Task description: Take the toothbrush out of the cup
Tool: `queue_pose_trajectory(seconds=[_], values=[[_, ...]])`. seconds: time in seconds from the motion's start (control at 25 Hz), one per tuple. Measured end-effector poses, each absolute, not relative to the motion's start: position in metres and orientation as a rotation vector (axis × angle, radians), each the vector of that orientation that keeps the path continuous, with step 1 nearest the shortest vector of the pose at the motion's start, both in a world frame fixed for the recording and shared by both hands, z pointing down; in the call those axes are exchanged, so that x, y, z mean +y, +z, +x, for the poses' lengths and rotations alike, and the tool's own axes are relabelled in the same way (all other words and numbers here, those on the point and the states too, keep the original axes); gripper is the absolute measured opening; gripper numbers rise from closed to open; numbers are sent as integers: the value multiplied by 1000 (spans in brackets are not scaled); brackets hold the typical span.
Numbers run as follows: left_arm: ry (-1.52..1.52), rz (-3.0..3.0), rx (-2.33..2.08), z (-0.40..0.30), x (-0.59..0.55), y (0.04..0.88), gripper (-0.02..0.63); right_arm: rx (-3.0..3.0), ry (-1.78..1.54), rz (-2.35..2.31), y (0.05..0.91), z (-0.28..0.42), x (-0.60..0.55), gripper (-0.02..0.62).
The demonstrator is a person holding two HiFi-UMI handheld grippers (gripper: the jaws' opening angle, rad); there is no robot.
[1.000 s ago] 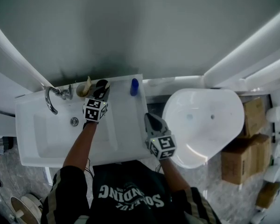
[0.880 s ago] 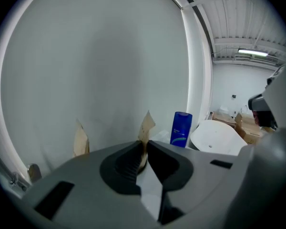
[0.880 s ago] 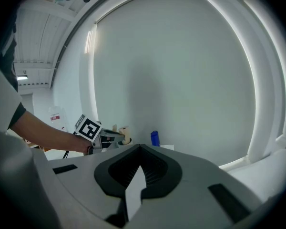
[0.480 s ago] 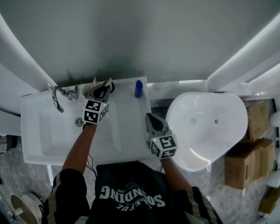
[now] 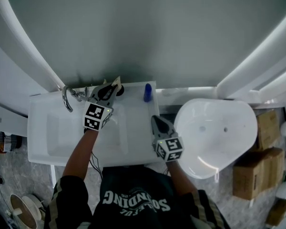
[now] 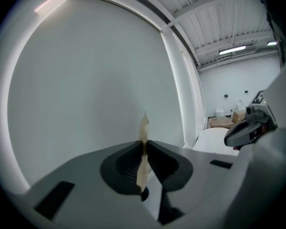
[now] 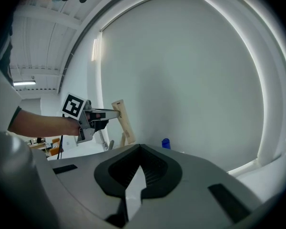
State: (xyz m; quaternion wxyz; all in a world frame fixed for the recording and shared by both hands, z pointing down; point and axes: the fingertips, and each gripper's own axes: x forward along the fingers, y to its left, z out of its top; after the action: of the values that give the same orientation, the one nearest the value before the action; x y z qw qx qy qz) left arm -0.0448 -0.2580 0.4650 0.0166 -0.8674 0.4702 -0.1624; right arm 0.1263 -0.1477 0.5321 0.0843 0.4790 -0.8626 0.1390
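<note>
My left gripper (image 5: 111, 86) is shut on a flat beige toothbrush (image 6: 143, 156), held high over the back of the white sink (image 5: 52, 132). In the right gripper view the toothbrush (image 7: 124, 123) hangs slanted from that gripper (image 7: 115, 112). Its lower end sits close to a beige cup (image 7: 122, 139) by the tap, and I cannot tell whether it is clear of the rim. In the head view the cup is hidden under the gripper. My right gripper (image 5: 158, 121) hovers at the sink's right front corner, jaws together, with nothing in them.
A chrome tap (image 5: 66, 97) curves over the basin at the back left. A small blue bottle (image 5: 147, 92) stands on the sink's back right ledge. A white toilet (image 5: 219, 128) is to the right, with cardboard boxes (image 5: 264, 151) beyond it. A grey wall rises close behind.
My left gripper has risen with the toothbrush, drawing it up from the cup. The right gripper has stayed where it was.
</note>
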Motion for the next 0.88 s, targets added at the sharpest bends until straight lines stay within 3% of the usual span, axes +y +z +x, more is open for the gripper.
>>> queue_pose_trajectory(seconds=[0.44, 0.88], values=[[-546, -2825, 1331, -20, -217, 496, 32, -2569, 420, 1422, 536, 131, -145, -3], [-641, -3044, 1093, 49, -156, 568, 32, -2514, 454, 1465, 552, 152, -137, -3]])
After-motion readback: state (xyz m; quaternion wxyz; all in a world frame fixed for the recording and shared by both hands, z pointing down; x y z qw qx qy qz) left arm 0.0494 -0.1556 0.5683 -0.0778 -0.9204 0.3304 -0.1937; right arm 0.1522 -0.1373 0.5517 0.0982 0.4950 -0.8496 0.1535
